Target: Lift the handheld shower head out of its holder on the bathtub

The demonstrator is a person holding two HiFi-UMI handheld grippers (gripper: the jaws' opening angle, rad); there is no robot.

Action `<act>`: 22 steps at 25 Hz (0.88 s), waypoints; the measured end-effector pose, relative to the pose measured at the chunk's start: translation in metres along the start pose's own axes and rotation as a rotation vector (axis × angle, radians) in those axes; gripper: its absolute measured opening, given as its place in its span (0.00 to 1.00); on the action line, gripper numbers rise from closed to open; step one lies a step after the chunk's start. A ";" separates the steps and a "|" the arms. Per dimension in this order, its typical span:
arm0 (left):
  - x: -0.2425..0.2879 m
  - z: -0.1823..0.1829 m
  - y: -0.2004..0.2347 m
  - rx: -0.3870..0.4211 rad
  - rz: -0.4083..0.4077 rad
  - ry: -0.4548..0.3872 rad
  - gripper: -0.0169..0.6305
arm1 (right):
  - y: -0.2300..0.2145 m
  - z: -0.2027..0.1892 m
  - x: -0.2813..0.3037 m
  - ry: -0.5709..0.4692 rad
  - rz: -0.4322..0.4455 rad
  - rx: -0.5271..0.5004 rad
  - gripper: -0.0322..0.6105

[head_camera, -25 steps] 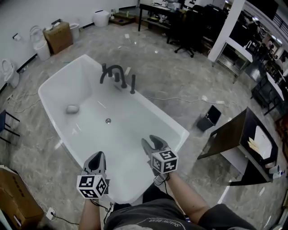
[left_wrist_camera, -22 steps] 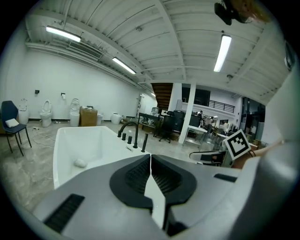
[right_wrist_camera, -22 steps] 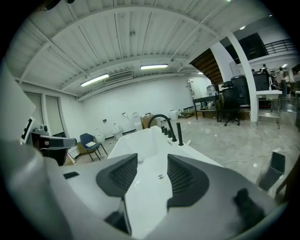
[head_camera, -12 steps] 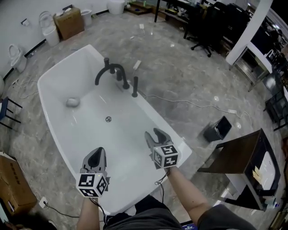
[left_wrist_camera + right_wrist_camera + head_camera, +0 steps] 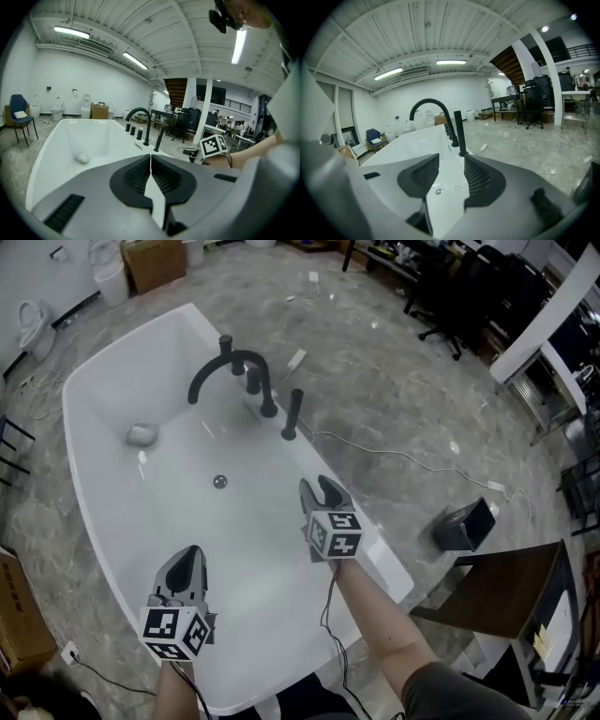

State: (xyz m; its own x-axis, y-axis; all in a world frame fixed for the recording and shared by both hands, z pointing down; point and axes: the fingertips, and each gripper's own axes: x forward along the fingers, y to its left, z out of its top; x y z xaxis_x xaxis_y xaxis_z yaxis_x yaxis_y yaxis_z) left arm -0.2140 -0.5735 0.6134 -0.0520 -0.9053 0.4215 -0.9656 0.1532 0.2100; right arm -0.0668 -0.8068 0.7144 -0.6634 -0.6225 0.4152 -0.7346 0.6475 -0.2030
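The handheld shower head (image 5: 293, 414) is a slim black wand standing upright in its holder on the rim of the white bathtub (image 5: 159, 352), just right of the black arched faucet (image 5: 230, 371). My right gripper (image 5: 317, 489) hovers over the tub's near right rim, a short way before the wand. Its jaws are closing with nothing between them. In the right gripper view the wand (image 5: 459, 132) stands just beyond the jaw gap (image 5: 450, 161). My left gripper (image 5: 187, 554) hangs over the tub's near end, shut and empty (image 5: 150, 157).
A small pale object (image 5: 141, 435) and the drain (image 5: 219, 481) lie in the tub. A white cable (image 5: 394, 456) and a black box (image 5: 464, 524) are on the marble floor at right, near a dark table (image 5: 506, 596). A cardboard box (image 5: 155, 259) stands at the back.
Both grippers have moved forward along the tub toward the faucet. The right gripper is now closer to the shower wand, and its jaws stand apart.
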 end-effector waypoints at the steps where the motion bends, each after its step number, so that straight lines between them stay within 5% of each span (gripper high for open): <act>1: 0.007 -0.007 0.005 -0.003 0.007 0.002 0.05 | -0.006 -0.002 0.017 -0.004 -0.013 -0.009 0.32; 15: 0.072 -0.041 0.061 -0.021 0.051 0.001 0.05 | -0.044 0.020 0.191 -0.007 -0.098 -0.120 0.32; 22: 0.077 -0.054 0.074 -0.051 0.072 0.003 0.05 | -0.040 0.043 0.231 -0.028 -0.053 -0.161 0.32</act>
State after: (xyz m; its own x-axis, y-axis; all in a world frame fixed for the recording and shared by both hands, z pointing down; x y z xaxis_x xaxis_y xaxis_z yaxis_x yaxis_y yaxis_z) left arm -0.2760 -0.6103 0.7093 -0.1201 -0.8902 0.4395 -0.9450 0.2381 0.2240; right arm -0.1972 -0.9956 0.7799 -0.6297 -0.6684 0.3959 -0.7378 0.6741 -0.0355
